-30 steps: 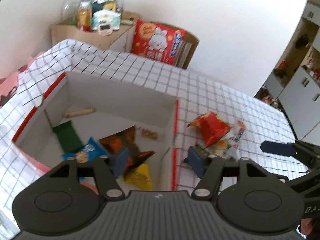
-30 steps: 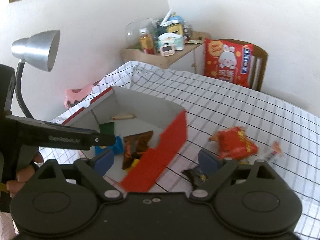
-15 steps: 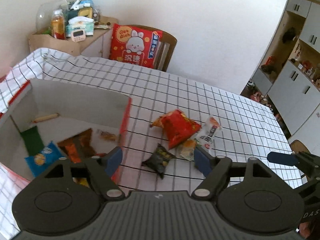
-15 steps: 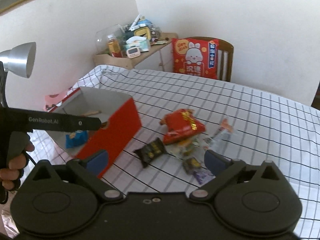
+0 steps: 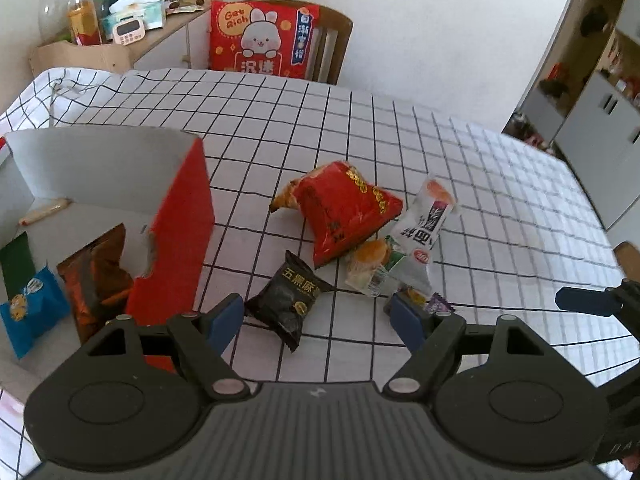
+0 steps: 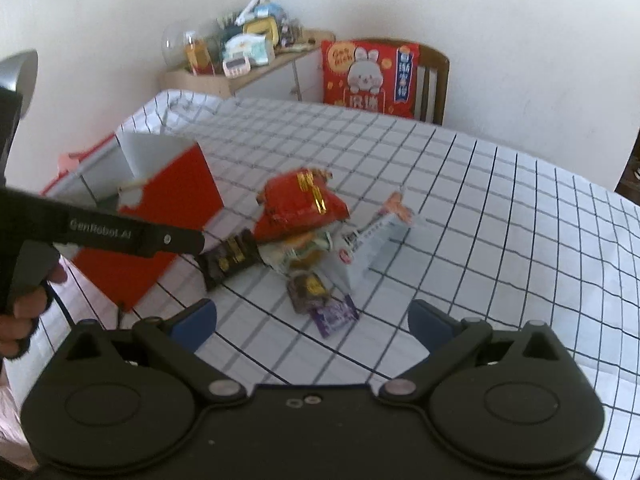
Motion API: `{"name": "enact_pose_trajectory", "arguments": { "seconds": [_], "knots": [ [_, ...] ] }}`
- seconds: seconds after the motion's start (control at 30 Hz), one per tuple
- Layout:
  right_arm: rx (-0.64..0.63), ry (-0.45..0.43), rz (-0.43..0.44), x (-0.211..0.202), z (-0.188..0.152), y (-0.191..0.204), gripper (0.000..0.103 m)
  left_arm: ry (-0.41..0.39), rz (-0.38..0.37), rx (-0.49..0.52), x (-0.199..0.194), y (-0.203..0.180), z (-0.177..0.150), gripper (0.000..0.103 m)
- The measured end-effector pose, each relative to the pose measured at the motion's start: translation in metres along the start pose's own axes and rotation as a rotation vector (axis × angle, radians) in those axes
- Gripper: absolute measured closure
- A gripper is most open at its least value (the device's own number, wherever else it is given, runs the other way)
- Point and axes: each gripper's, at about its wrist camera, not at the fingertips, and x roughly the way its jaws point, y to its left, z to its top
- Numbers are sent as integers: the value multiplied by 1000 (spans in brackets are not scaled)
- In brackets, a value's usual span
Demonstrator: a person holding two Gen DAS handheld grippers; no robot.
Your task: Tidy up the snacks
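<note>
Red cardboard makes the near wall of the open box, which now stands at the left edge of the left wrist view; one second ago this same camera looked straight down into it. Both grippers have swung away from the box toward the loose snacks on the checked tablecloth, so I judge that one drop is finished and the next pick is starting.

The left gripper has its jaws wide apart and holds nothing. Its blue pads stand on both sides of the black sesame snack packet, which lies just beside the box wall. The right gripper is also spread open and empty, and it hovers near the small purple wrapper and the brown packet touching it.

Behind these lie the big red snack bag, resting partly on a pastry packet, and a white packet leaning at their right. This view is a little blurred, so I cannot read the labels well.

Inside the box already lie a blue packet, an orange-brown bag, a green packet and a thin stick-shaped snack. About half of the sorting seems done.
</note>
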Motion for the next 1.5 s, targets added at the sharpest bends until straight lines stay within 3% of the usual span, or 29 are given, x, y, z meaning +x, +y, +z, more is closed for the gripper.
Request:
{"name": "enact_pose_trajectory", "arguments": {
  "seconds": [0.2,0.37,0.57,0.8,0.93,1.13,1.33,1.5],
  "knots": [
    [-4,55,15,30,-2,-10,4,54,82,71,36,-16,4,23],
    [7,91,28,52,-3,-16,8,133,92,82,62,-14,4,23],
    [19,109,29,75,-2,-17,17,172,108,81,83,-6,7,23],
    [-57,123,5,90,-1,-7,30,197,130,86,100,4,6,24],
    [-89,129,2,94,-3,-3,42,188,121,90,102,4,6,25],
    [-58,136,0,97,-5,-8,55,179,111,72,102,6,8,43],
    [-58,121,-21,94,-8,-11,74,176,106,41,96,11,9,47],
    [-69,109,-35,90,-10,-8,84,171,108,46,86,9,6,51]
  ]
}}
